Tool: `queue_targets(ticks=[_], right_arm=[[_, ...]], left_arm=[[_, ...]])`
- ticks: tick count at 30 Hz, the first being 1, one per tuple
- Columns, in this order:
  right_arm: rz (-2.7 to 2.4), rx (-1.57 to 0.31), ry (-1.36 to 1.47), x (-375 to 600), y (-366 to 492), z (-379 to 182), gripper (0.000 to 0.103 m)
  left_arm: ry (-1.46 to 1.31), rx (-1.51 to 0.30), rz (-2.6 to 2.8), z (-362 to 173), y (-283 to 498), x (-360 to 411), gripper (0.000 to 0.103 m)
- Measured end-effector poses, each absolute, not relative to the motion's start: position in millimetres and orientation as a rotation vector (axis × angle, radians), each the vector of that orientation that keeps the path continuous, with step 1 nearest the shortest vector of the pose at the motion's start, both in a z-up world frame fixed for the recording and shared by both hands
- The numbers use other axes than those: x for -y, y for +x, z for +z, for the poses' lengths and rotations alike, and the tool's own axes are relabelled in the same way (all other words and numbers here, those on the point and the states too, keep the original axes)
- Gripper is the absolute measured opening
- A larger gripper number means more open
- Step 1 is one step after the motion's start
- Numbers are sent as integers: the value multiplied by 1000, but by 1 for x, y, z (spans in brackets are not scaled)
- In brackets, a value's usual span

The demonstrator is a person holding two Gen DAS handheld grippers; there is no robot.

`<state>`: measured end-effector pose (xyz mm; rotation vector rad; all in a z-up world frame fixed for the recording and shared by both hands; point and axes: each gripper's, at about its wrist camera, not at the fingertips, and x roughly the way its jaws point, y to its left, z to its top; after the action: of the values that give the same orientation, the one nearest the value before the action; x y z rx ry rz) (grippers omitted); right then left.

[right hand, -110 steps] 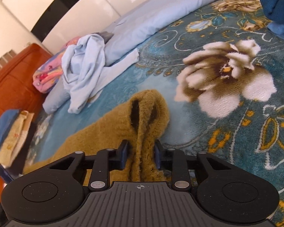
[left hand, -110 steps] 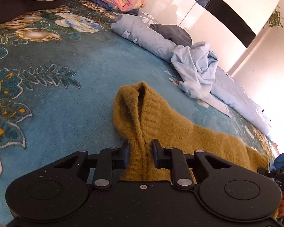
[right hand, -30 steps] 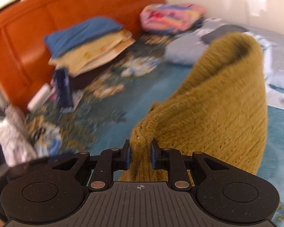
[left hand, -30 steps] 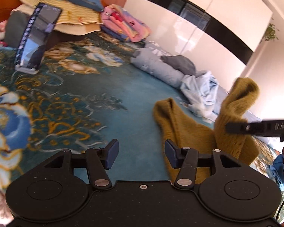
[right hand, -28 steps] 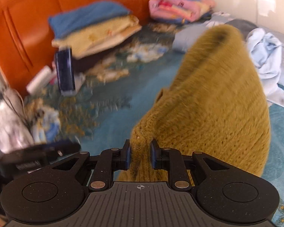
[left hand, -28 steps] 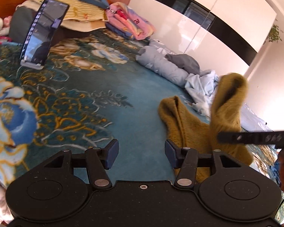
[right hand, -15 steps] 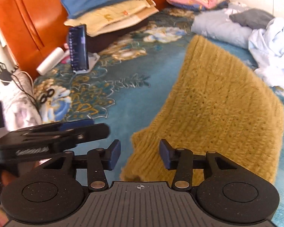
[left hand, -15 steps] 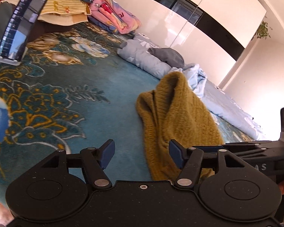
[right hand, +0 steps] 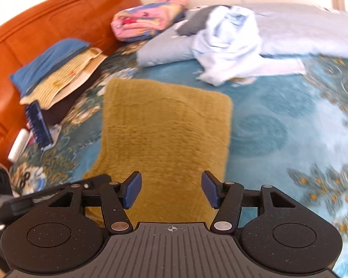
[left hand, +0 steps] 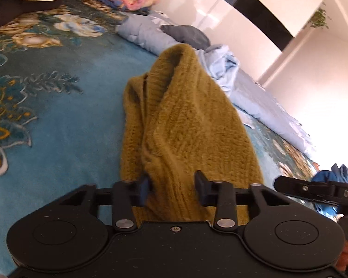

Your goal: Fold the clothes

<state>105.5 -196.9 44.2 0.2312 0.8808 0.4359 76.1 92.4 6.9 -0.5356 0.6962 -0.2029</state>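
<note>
A mustard knit sweater [left hand: 185, 120] lies folded double on the teal floral bedspread [left hand: 58, 120]. My left gripper [left hand: 171, 185] is at its near edge and its jaws are closing, with a thick ridge of the knit squeezed between the pads. In the right wrist view the sweater [right hand: 164, 125] is a flat rectangle stretching away from me. My right gripper [right hand: 171, 190] hovers over its near end; its jaws are opening and the pads touch nothing. Each gripper shows at the edge of the other's view.
A crumpled light-blue garment [right hand: 227, 44] and a grey-blue duvet [right hand: 301, 32] lie beyond the sweater. A pink folded blanket [right hand: 148, 20], a stack of folded clothes [right hand: 58, 69] and a propped phone [right hand: 38, 125] sit by the orange headboard [right hand: 34, 27]. A blue garment [left hand: 336, 178] lies at the right.
My right gripper carried the sweater's end over, let it go and opened. The sweater dropped flat, doubled over. My left gripper moved onto its near edge and closed on a ridge.
</note>
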Motion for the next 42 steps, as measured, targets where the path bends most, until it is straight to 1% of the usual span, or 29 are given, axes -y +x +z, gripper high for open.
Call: queue_targets(ticks=[4, 6, 9, 11, 14, 15, 16, 17, 19, 21, 26, 27, 28, 30, 32, 36, 38, 39, 40, 42], right_arm=[[418, -882, 254, 208, 102, 40, 55], [416, -881, 261, 211, 104, 38, 55], [414, -884, 270, 212, 106, 34, 55], [411, -896, 273, 212, 108, 30, 55], [409, -919, 280, 209, 112, 24, 55], [412, -925, 281, 208, 113, 23, 56], [413, -929, 280, 208, 113, 22, 57], [414, -931, 279, 208, 114, 20, 58], [408, -946, 284, 208, 116, 15, 58], [402, -967, 295, 208, 119, 9, 58], [414, -1000, 317, 205, 121, -3, 58], [413, -1002, 322, 205, 121, -4, 58], [412, -1005, 328, 205, 121, -5, 58], [415, -1008, 335, 206, 121, -6, 58], [419, -1007, 333, 206, 121, -7, 58], [430, -1018, 354, 207, 123, -10, 58], [439, -1022, 362, 206, 124, -12, 58], [446, -1026, 366, 206, 124, -13, 58], [452, -1032, 375, 206, 125, -16, 58], [459, -1046, 409, 206, 126, -21, 60]], left_arm=[[-723, -631, -296, 13, 57, -115, 16], [-713, -632, -285, 10, 48, -123, 16], [-697, -719, -221, -12, 44, -129, 16], [-710, -720, -221, -17, 44, -131, 19], [-675, -700, -228, -10, 44, -131, 28], [-645, -687, -227, -5, 45, -132, 38], [-616, -673, -225, 1, 45, -132, 50], [-596, -652, -219, 4, 49, -135, 53], [-581, -631, -219, 11, 65, -139, 56], [-560, -611, -211, 16, 85, -142, 63], [-538, -609, -228, 16, 142, -139, 63], [-534, -614, -236, 17, 152, -140, 57], [-534, -620, -257, 17, 159, -139, 37], [-594, -618, -367, 13, 173, -138, 18], [-645, -592, -440, 11, 176, -140, 20], [-582, -628, -317, 5, 175, -150, 18], [-581, -623, -288, 5, 167, -160, 22], [-588, -609, -289, 5, 162, -165, 30], [-582, -600, -277, 6, 160, -168, 41], [-568, -597, -257, 4, 159, -173, 50]])
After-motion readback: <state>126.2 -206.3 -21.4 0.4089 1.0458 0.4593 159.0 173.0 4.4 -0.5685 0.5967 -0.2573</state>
